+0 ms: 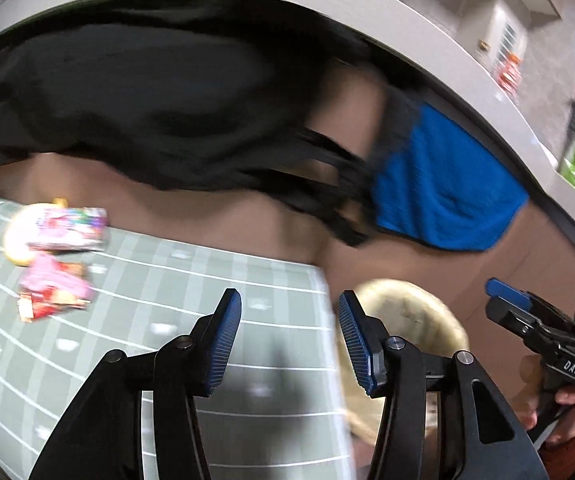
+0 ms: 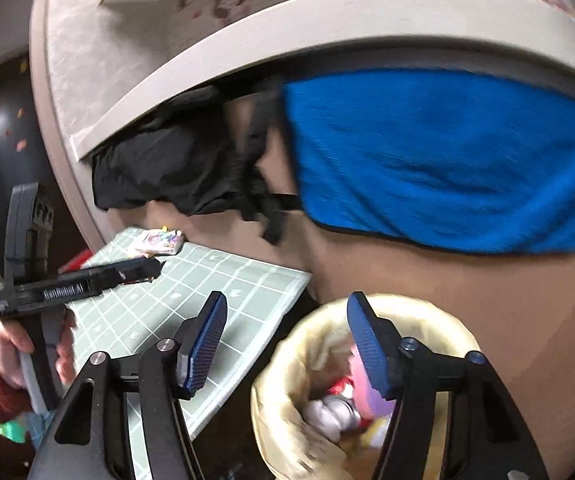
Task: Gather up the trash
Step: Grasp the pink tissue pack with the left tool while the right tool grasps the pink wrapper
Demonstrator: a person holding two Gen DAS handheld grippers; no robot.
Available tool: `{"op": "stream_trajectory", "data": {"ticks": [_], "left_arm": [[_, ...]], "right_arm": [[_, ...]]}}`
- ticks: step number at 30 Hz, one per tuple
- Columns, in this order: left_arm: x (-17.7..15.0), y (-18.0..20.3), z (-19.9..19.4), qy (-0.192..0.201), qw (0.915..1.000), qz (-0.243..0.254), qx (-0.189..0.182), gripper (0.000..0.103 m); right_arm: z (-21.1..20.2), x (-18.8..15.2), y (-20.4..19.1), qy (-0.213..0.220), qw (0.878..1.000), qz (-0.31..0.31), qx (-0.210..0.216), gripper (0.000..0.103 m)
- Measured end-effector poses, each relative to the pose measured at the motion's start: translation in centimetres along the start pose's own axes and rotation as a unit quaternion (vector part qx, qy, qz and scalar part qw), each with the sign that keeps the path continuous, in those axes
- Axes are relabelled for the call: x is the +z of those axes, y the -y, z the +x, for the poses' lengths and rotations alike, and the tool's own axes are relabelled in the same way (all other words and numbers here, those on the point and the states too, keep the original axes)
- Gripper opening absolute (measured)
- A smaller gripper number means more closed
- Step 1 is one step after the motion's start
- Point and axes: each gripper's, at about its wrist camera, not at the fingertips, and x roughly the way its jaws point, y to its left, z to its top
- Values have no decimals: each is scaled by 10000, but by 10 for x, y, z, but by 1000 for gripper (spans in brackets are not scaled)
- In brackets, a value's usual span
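Both grippers empty, fingers apart: right gripper (image 2: 285, 344) above the lined trash bin (image 2: 287, 420), left gripper (image 1: 289, 344) over the green mat (image 1: 167, 280) beside it, snack wrappers (image 1: 53, 288) lying farther along.

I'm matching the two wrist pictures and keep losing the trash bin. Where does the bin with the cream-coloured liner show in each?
Left wrist view: the bin sits lower right of centre, partly hidden behind the left gripper.
Right wrist view: the bin is at the bottom centre, wrappers inside, under the right gripper.
Shared landmark: the green grid mat, left of the bin in both.
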Motion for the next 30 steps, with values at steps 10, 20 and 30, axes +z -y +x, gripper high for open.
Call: {"op": "stream_trajectory", "data": {"ticks": [10,20,30], "left_arm": [[23,-200,-18,407,9913,-1023,726,52],[71,-331,49,86,9742,-1872,1255,52],[65,-319,99,-816,9914,-794,644,50]], "right_arm": [[80,30,-100,-307,9973,-583,326,59],[134,19,-157,-772,9878,-1260,497,56],[157,18,-140,-1080,9855,-1145,636,56]]}}
